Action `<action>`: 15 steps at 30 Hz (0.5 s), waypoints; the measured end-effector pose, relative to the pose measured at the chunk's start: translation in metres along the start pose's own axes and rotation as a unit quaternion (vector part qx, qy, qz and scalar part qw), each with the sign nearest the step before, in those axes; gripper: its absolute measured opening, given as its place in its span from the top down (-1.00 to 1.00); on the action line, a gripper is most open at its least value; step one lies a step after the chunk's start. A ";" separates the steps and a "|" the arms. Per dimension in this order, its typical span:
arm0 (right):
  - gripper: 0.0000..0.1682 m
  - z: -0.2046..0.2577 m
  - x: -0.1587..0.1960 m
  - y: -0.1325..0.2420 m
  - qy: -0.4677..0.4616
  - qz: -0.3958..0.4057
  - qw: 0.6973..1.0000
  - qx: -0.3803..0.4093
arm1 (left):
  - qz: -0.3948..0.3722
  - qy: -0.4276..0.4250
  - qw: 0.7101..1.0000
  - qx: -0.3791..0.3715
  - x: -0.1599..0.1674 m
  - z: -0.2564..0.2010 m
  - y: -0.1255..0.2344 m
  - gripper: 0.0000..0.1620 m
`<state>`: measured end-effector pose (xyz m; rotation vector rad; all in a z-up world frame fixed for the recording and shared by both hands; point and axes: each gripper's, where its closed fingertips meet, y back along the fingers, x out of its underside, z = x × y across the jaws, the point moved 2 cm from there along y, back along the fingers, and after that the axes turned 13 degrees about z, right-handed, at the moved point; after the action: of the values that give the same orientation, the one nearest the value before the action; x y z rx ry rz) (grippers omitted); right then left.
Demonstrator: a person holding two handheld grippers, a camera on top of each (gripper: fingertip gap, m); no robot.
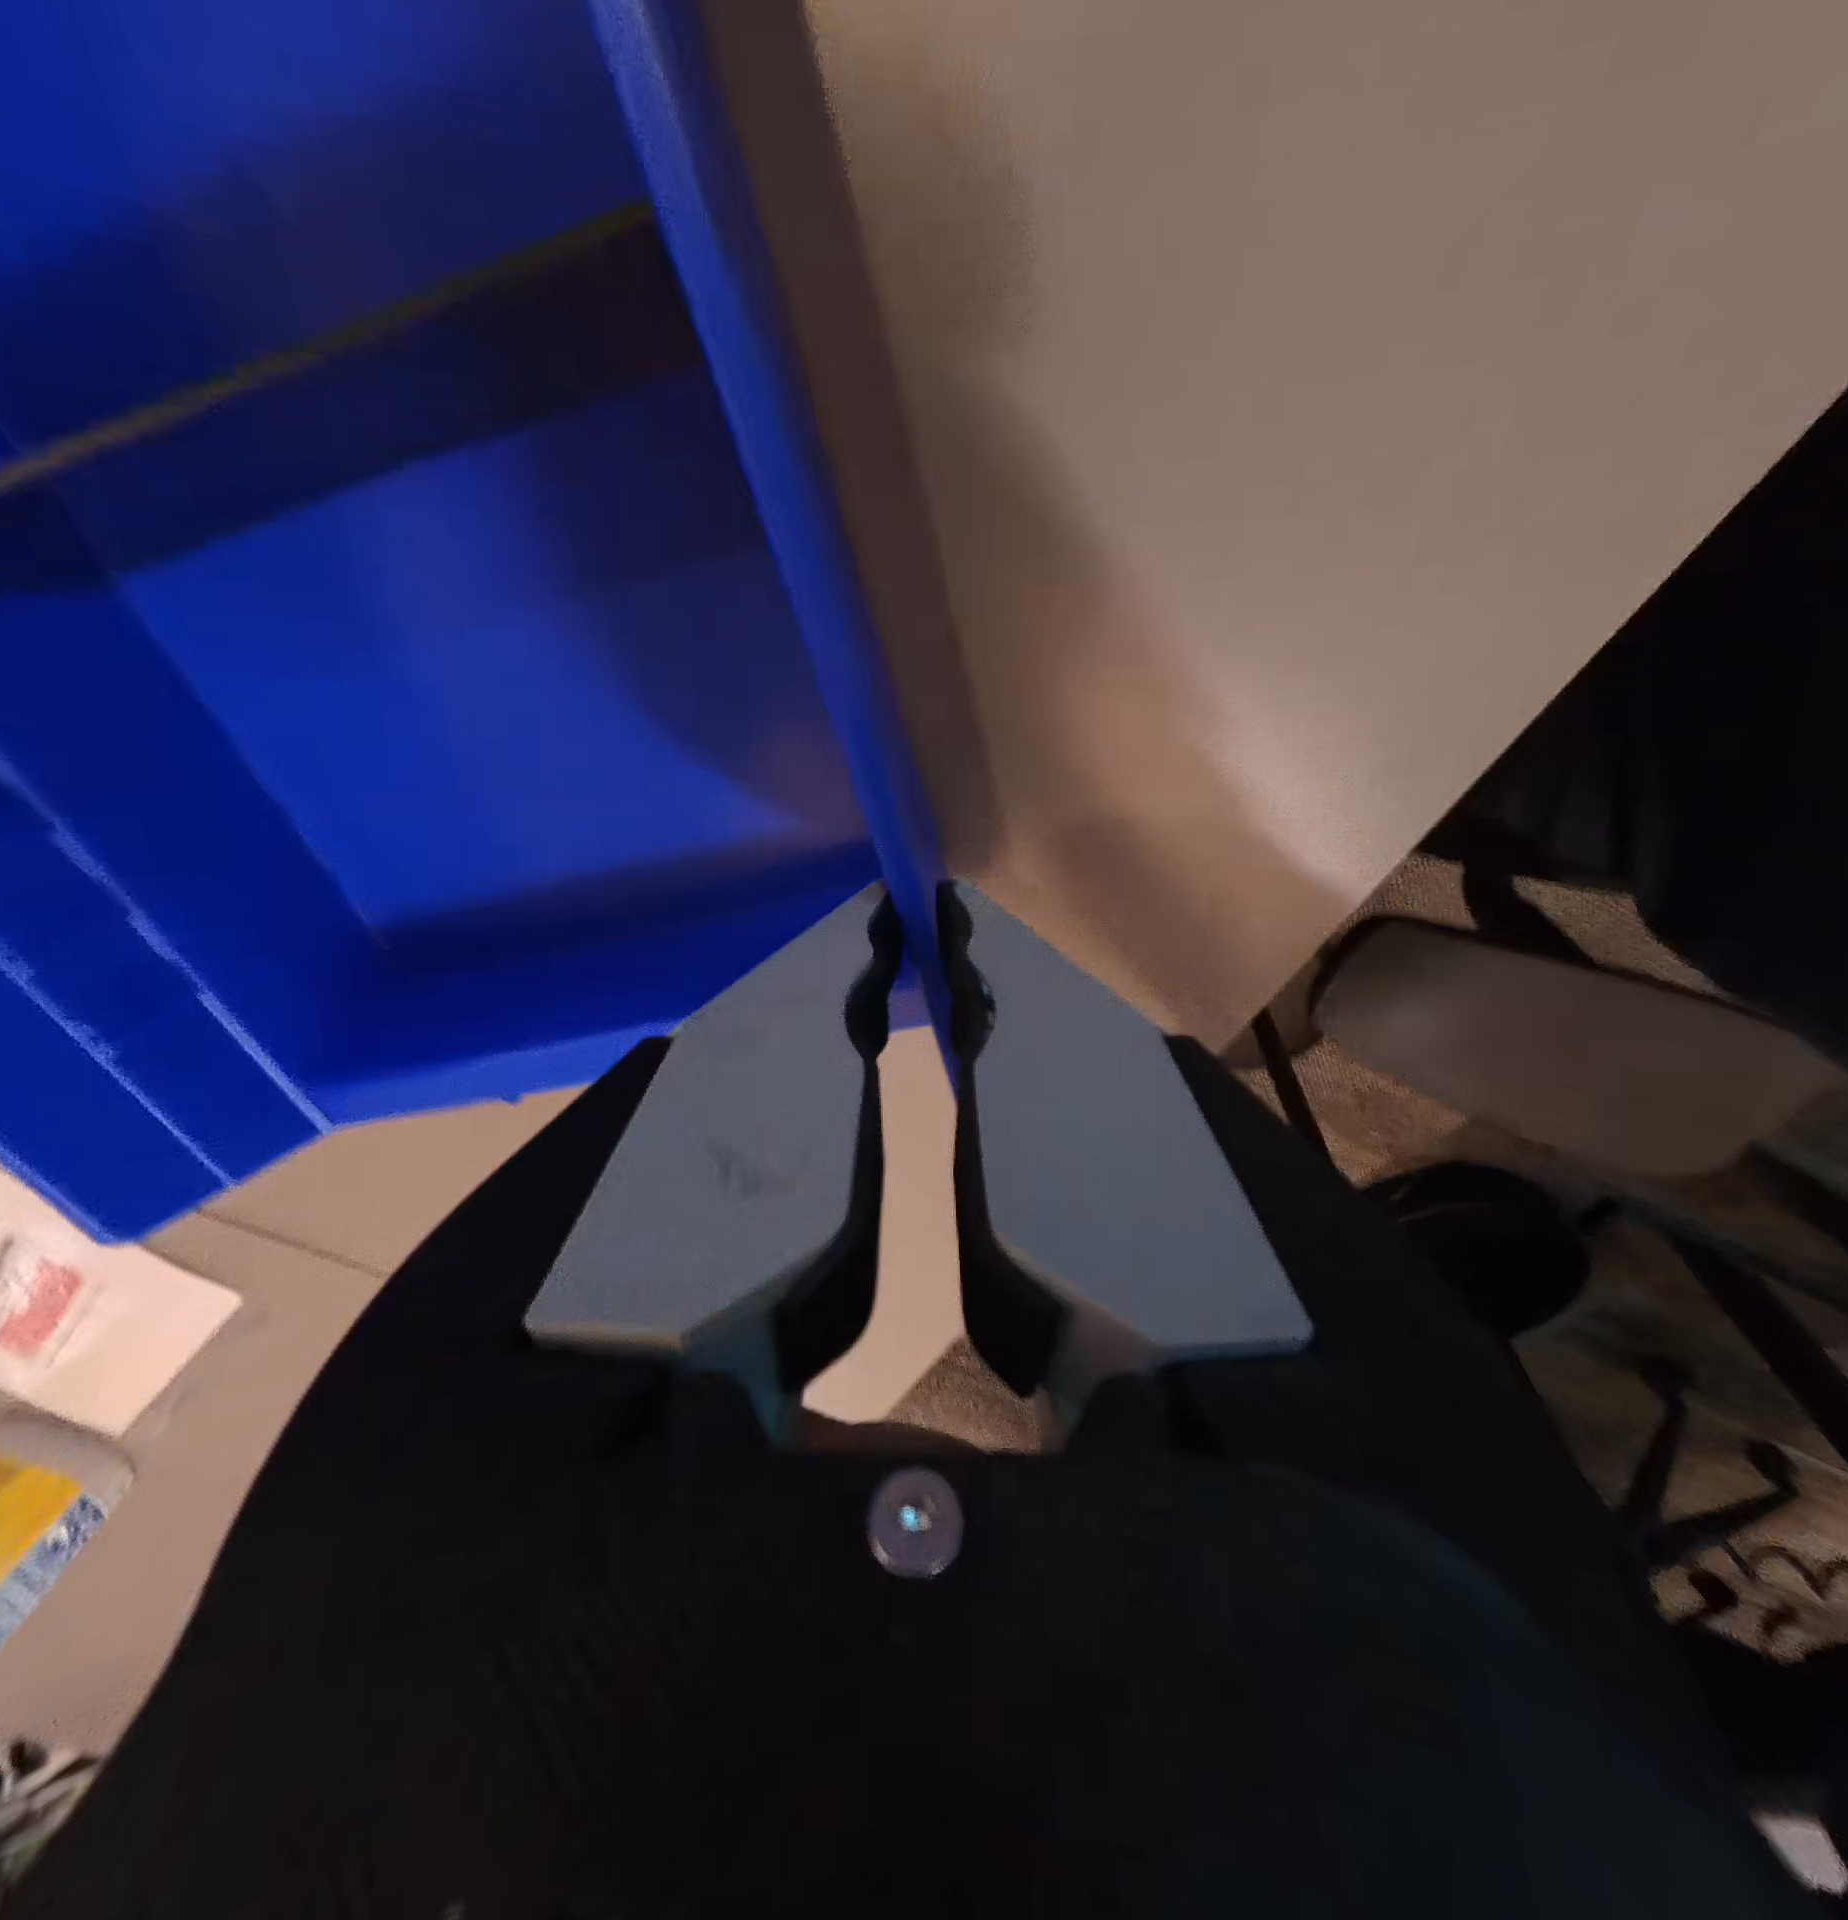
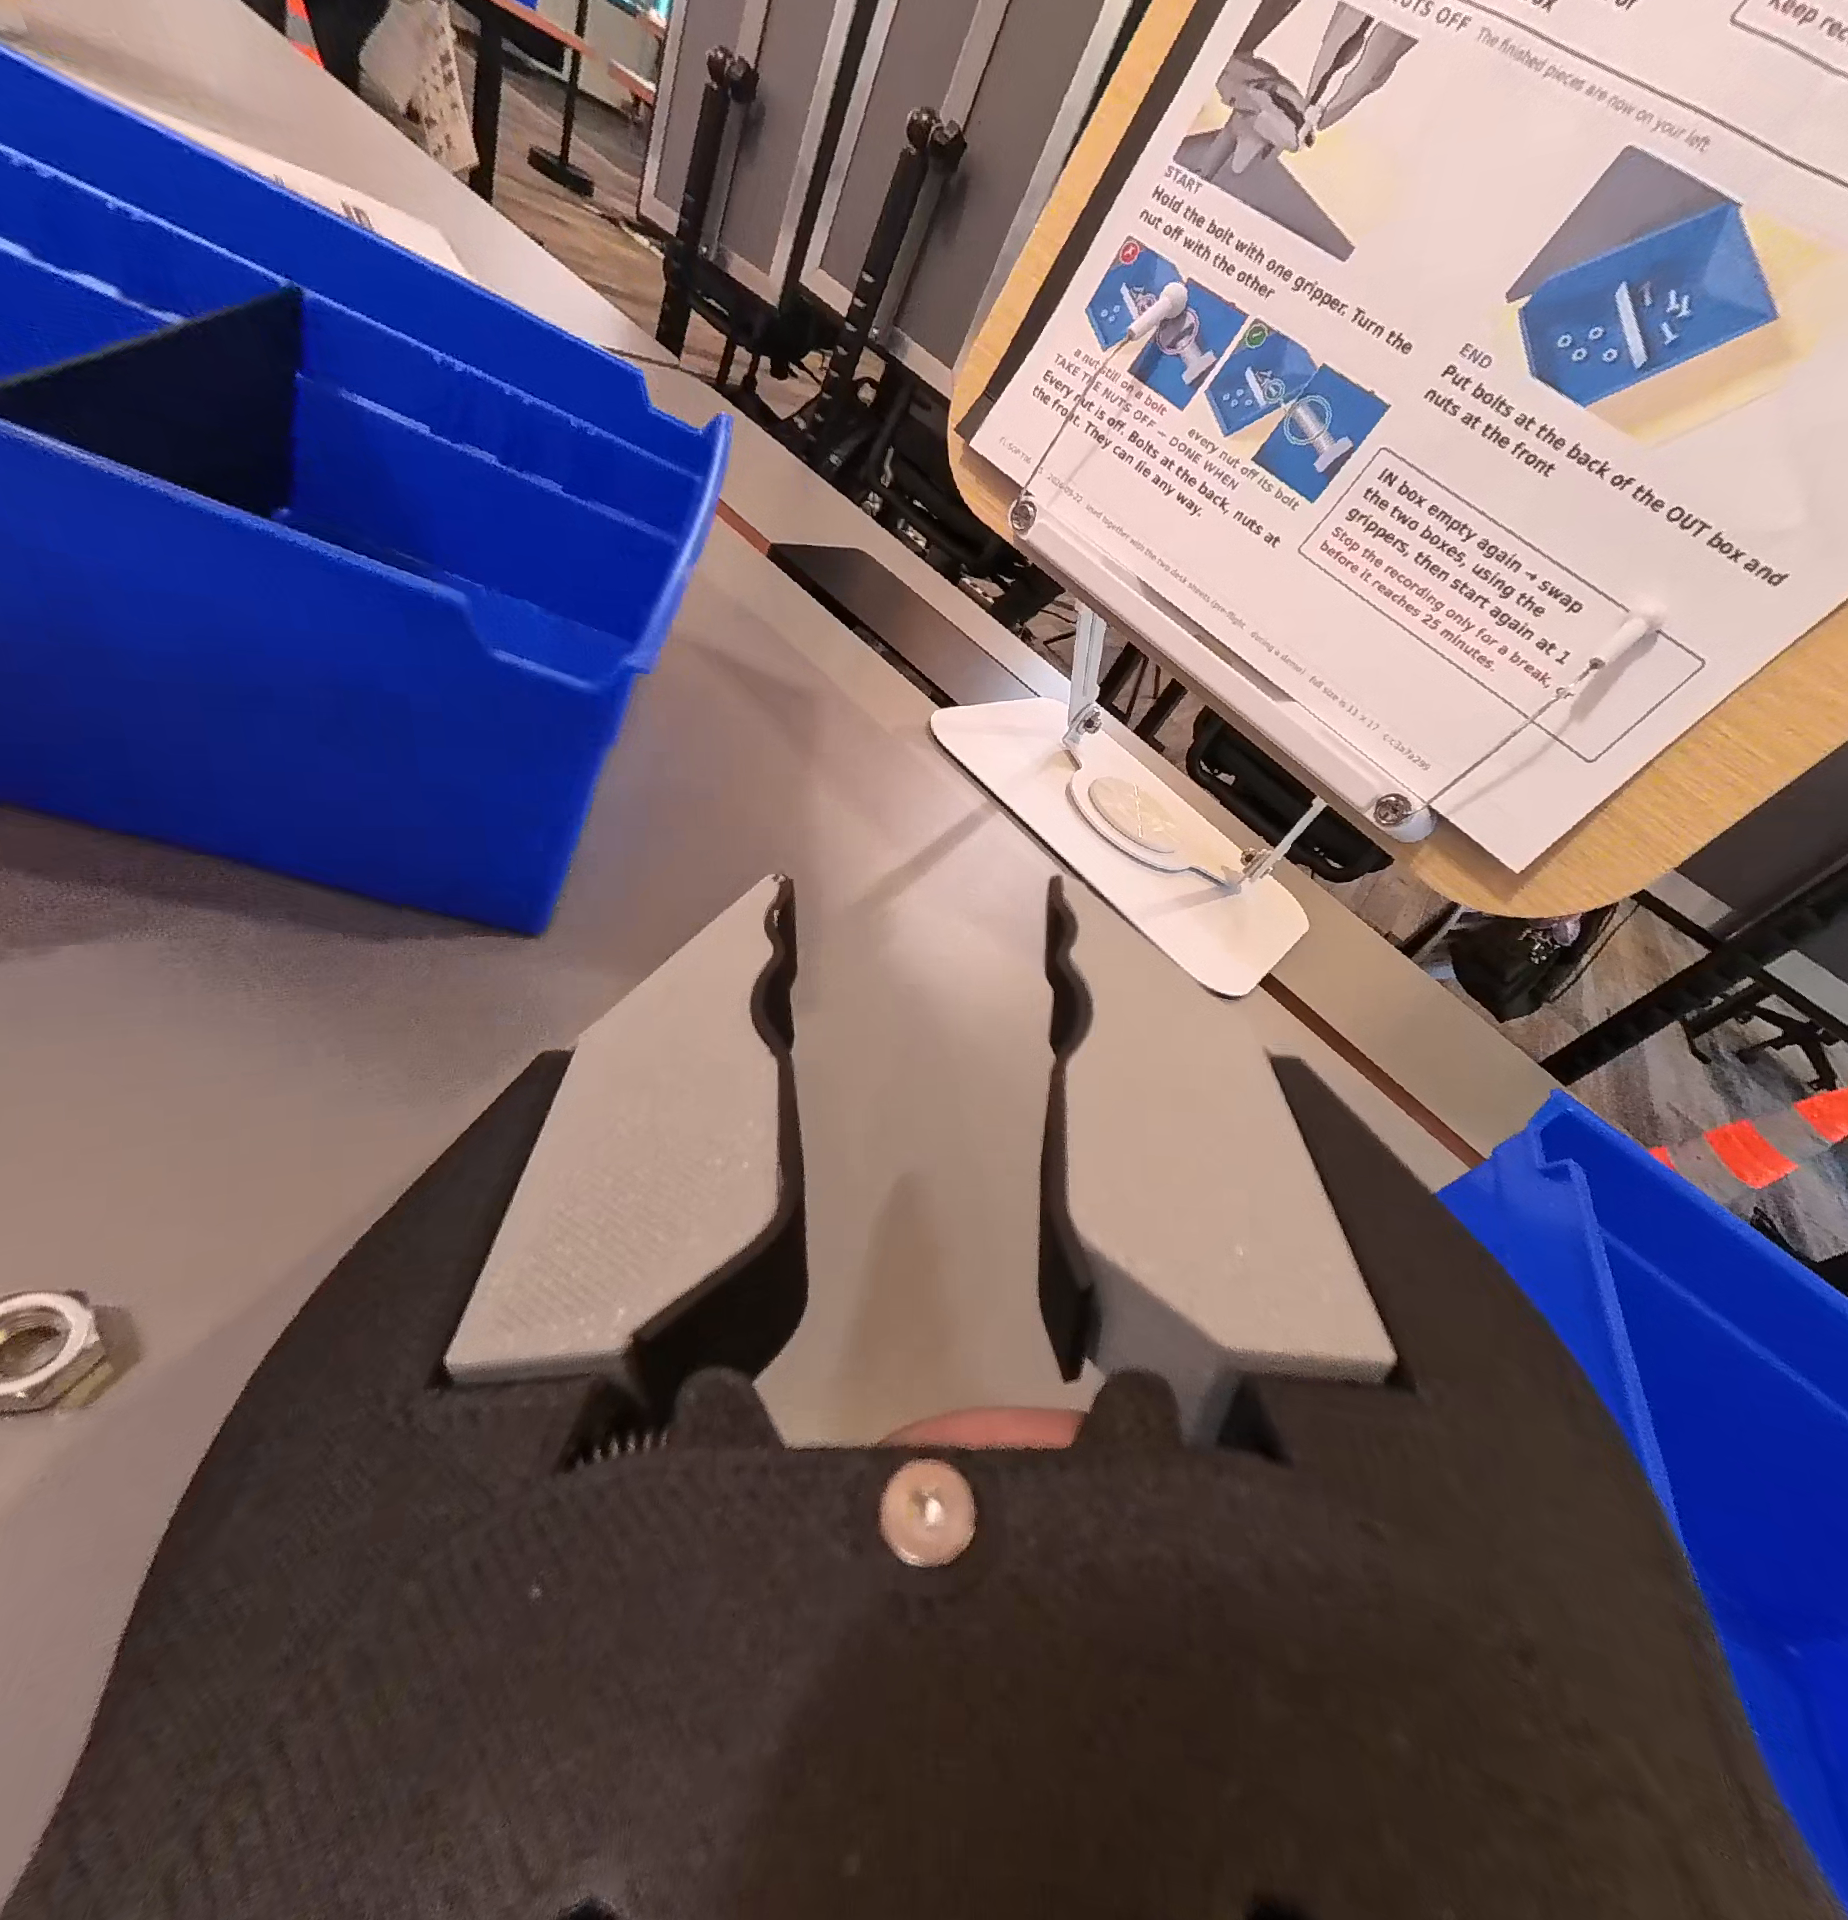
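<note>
Blue plastic is pinched tight in your left gripper: the two grey fingers are clamped on the thin side wall of a blue bin, and the wall runs straight up and away from the tips. The bin's hollow inside spreads to the left of the tool, blurred. Right of the tool lies a tan tabletop, and past its edge a dark chair. Low on the left there's a sheet of paper on the table.

Your right gripper stands open with a moderate gap, nothing between the fingers, hovering over the grey table. Ahead and left sits a blue bin with a dark divider. Ahead and right, an instruction sheet on a white stand. Near the tool's left flank, a steel hex nut lies on the table. At the right flank, another blue bin's corner.
</note>
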<state>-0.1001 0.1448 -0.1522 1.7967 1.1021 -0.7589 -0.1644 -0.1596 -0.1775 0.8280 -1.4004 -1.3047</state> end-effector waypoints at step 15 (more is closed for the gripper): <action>0.46 -0.018 0.016 -0.010 -0.048 0.025 0.999 -0.003 | -0.291 0.007 0.957 -0.012 -0.084 0.034 0.104 0.71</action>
<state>-0.1010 0.1688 -0.1613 1.7576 0.9916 -0.8040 -0.1595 -0.0518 -0.0914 1.2919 -1.1620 -1.7462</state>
